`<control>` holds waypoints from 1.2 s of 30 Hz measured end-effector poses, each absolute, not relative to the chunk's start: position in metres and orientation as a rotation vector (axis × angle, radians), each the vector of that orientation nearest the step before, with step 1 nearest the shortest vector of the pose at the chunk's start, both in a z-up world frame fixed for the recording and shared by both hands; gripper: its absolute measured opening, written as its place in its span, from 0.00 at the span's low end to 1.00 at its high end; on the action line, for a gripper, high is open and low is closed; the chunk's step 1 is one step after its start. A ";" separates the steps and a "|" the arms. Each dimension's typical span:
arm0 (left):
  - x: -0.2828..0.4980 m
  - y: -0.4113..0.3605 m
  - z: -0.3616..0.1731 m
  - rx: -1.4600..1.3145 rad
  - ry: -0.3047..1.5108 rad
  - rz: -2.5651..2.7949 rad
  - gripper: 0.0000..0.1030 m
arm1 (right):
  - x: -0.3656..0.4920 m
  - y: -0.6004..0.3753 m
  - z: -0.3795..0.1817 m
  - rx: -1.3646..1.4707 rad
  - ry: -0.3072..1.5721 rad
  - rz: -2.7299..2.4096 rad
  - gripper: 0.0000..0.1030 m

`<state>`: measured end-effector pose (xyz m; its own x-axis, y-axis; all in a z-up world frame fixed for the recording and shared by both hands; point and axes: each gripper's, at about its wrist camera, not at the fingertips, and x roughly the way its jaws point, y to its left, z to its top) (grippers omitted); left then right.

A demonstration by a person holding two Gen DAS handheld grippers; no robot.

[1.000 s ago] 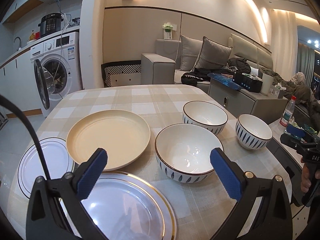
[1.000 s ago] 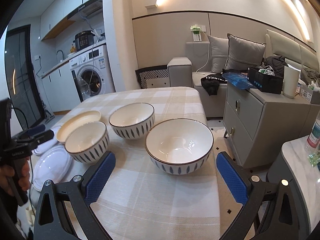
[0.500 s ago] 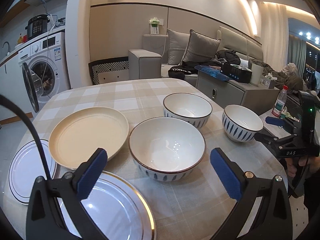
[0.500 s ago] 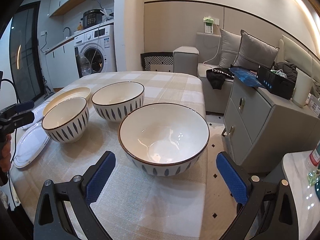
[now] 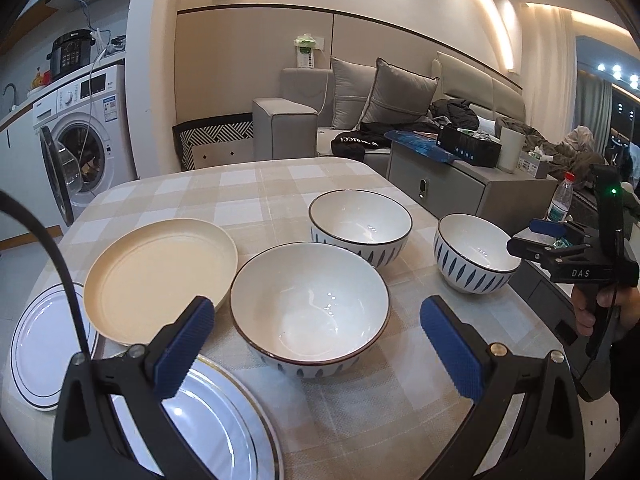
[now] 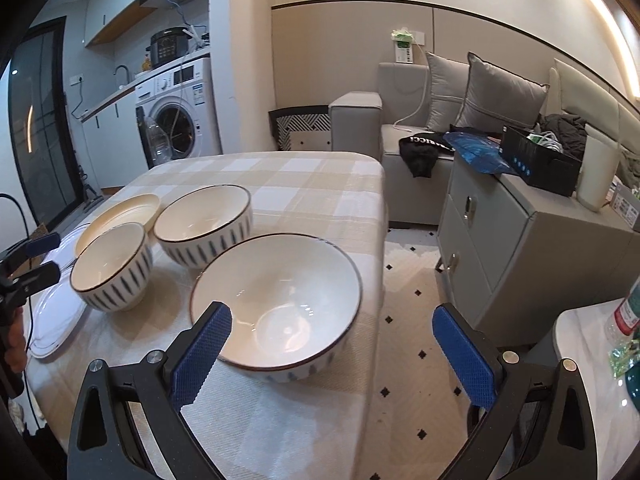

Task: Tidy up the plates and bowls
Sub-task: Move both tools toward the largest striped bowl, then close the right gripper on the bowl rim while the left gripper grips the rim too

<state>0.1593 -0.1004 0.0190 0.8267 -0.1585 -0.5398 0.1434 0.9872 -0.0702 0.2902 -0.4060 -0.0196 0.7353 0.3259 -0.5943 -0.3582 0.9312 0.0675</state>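
Bowls crowd both spread, empty grippers: white blue-leaf ceramic bowl (image 5: 310, 308) between left gripper (image 5: 314, 346) fingers, cream round plate (image 5: 160, 276) beyond; right gripper (image 6: 328, 354) faces another.

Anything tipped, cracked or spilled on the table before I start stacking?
Nothing broken or spilled. All three bowls stand upright and empty. One thing to watch: the rightmost bowl sits close to the table edge. The cream plate slightly overlaps the gold-rimmed plate.

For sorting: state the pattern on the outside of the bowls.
White ceramic bowls carry dark blue leaf-shaped strokes; clearest in right wrist view.
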 end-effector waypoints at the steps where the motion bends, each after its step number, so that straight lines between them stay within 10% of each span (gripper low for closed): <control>1: 0.159 -0.105 0.021 -0.018 0.570 -0.167 1.00 | 0.291 -0.408 -0.020 -0.050 0.646 0.369 0.99; 12: 0.190 -0.164 0.037 -0.041 0.587 -0.214 0.99 | 0.304 -0.421 -0.009 -0.034 0.715 0.351 0.80; 25: 0.235 -0.231 0.014 0.013 0.707 -0.263 0.60 | 0.315 -0.423 -0.009 -0.016 0.785 0.350 0.69; 36: 0.251 -0.244 -0.002 0.014 0.771 -0.292 0.47 | 0.336 -0.408 -0.036 -0.004 0.854 0.369 0.51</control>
<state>0.2515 -0.2443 -0.0019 0.6789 -0.2549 -0.6886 0.2651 0.9596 -0.0939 0.3363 -0.4082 -0.0362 0.5978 0.3168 -0.7364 -0.3199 0.9366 0.1433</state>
